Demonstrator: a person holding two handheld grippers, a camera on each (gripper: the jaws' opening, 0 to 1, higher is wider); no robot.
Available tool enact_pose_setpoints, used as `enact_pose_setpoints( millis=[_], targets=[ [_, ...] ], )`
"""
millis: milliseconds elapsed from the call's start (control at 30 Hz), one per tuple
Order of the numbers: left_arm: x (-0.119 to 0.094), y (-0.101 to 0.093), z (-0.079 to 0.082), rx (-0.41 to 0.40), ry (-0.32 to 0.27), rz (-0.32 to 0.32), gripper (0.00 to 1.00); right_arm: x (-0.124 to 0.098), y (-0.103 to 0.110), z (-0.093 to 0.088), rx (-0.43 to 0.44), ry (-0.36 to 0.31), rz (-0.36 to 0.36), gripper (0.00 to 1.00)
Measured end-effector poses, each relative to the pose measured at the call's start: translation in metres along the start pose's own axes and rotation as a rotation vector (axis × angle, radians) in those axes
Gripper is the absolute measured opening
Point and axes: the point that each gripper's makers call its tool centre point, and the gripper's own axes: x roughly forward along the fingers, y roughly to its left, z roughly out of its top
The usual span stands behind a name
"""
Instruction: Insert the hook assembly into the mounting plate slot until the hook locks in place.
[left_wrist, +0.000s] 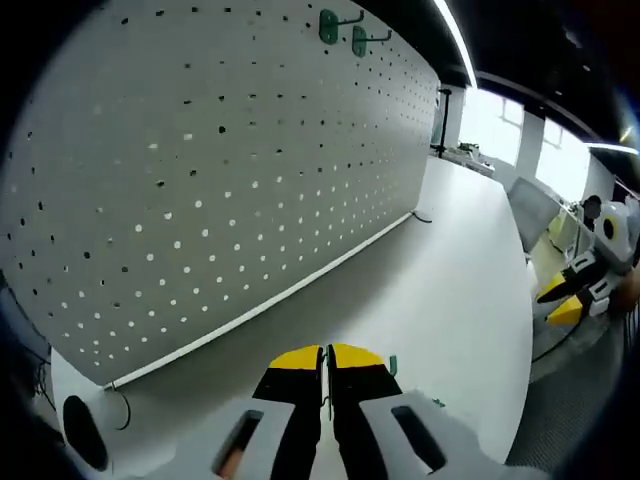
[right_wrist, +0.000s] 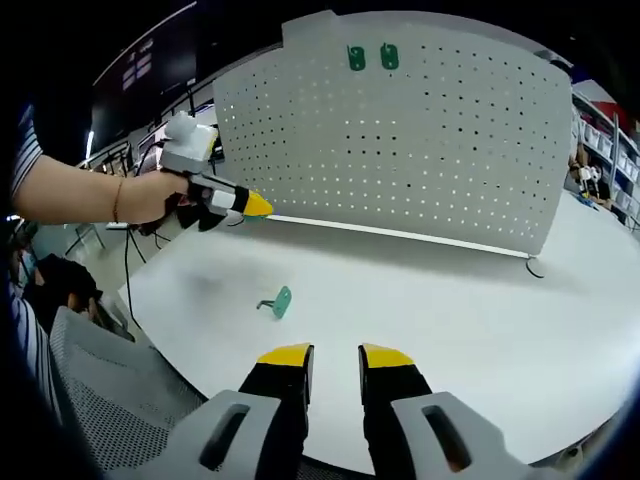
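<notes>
A grey pegboard (right_wrist: 420, 140) stands upright on the white table (right_wrist: 440, 330). Two green hooks (right_wrist: 372, 57) hang side by side near its top edge, and the same two hooks (left_wrist: 343, 32) appear high in the left gripper view. A loose green hook assembly (right_wrist: 277, 301) lies flat on the table in front of the board. My right gripper (right_wrist: 335, 356) is open and empty, above the table's near edge and short of that hook. A hand holds my left gripper (right_wrist: 250, 205) over the table's left side. Its own jaws (left_wrist: 326, 360) are shut, and a sliver of green (left_wrist: 393, 365) shows beside them.
The pegboard (left_wrist: 230, 170) spans the left gripper view, with the right gripper (left_wrist: 562, 298) far off to the right. Thin cables lie at the board's ends (right_wrist: 535, 268) (left_wrist: 122, 408). A mesh chair (right_wrist: 90, 390) sits below the table edge. Shelves (right_wrist: 600, 140) stand behind.
</notes>
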Motion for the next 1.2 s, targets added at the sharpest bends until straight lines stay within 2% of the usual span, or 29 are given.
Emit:
enact_pose_setpoints(
  millis=[67,133,300,533,600,733,867,1067,1200],
  targets=[
    [-0.006,-0.006,0.006,-0.026,-0.029,-0.001,0.01,0.0,0.001,0.001,-0.001,-0.003,0.006,0.16],
    [-0.013,-0.01,0.019,-0.031,-0.107,0.008,0.01,0.0,0.002,0.001,0.0,-0.006,0.01,0.16],
    [-0.031,-0.019,0.023,-0.175,-0.18,0.027,0.01,-0.003,0.003,0.006,0.001,-0.028,0.013,0.16],
    [-0.051,-0.035,0.024,-0.221,-0.23,0.023,0.01,-0.007,0.011,0.012,-0.016,-0.049,0.039,0.16],
    [-0.057,-0.037,0.027,-0.256,-0.266,0.027,0.01,-0.008,0.013,0.019,-0.008,-0.065,0.048,0.16],
    [-0.065,-0.046,0.029,-0.288,-0.298,0.027,0.01,-0.007,0.026,0.032,-0.002,-0.088,0.084,0.16],
    [-0.07,-0.055,0.031,-0.352,-0.342,0.016,0.01,-0.009,0.046,0.057,0.008,-0.136,0.144,0.16],
    [-0.074,-0.072,0.032,-0.394,-0.381,-0.002,0.01,-0.007,0.069,0.085,0.035,-0.17,0.216,0.16],
    [-0.075,-0.08,0.032,-0.417,-0.391,-0.011,0.01,-0.005,0.075,0.094,0.033,-0.178,0.234,0.16]
  ],
)
